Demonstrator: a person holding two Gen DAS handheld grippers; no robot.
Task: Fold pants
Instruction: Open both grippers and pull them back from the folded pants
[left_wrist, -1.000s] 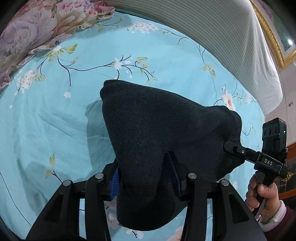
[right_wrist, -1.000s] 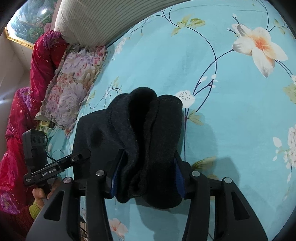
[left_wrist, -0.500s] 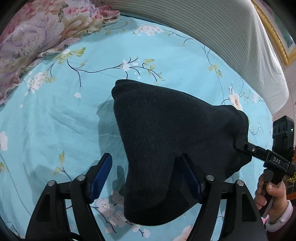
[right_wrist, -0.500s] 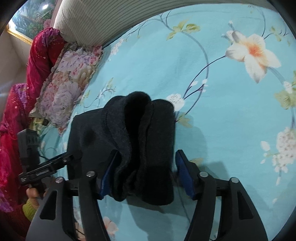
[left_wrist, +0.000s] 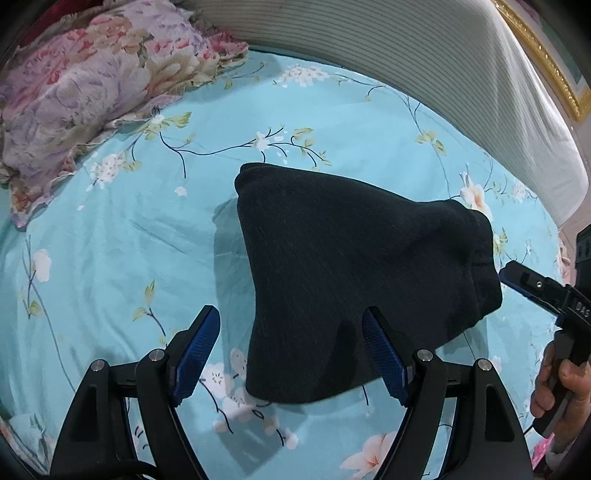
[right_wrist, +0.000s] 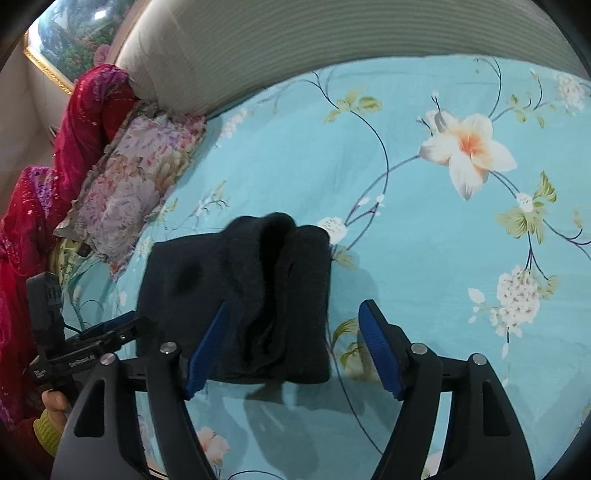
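The dark pants (left_wrist: 351, 266) lie as a folded bundle on the turquoise flowered bed sheet (left_wrist: 110, 240). My left gripper (left_wrist: 290, 350) hovers over their near corner, open; neither blue pad touches the cloth. In the right wrist view the pants (right_wrist: 258, 295) show their thick folded edge. My right gripper (right_wrist: 293, 349) is above that edge with its jaws opening. Its left pad is over the cloth, its right pad over bare sheet, and neither presses. Each view shows the other gripper in a hand: the right gripper (left_wrist: 535, 291), the left gripper (right_wrist: 92, 343).
A floral pillow (left_wrist: 85, 92) lies at the far left of the bed. A striped padded headboard (left_wrist: 406, 55) runs along the back. Red and purple bedding (right_wrist: 74, 129) is piled beside the pillow. A gold-framed picture (right_wrist: 66, 37) hangs above.
Both grippers were shut on the pants a second ago. Their jaws have spread and let go, and both have lifted back. The bundle now rests on the sheet.
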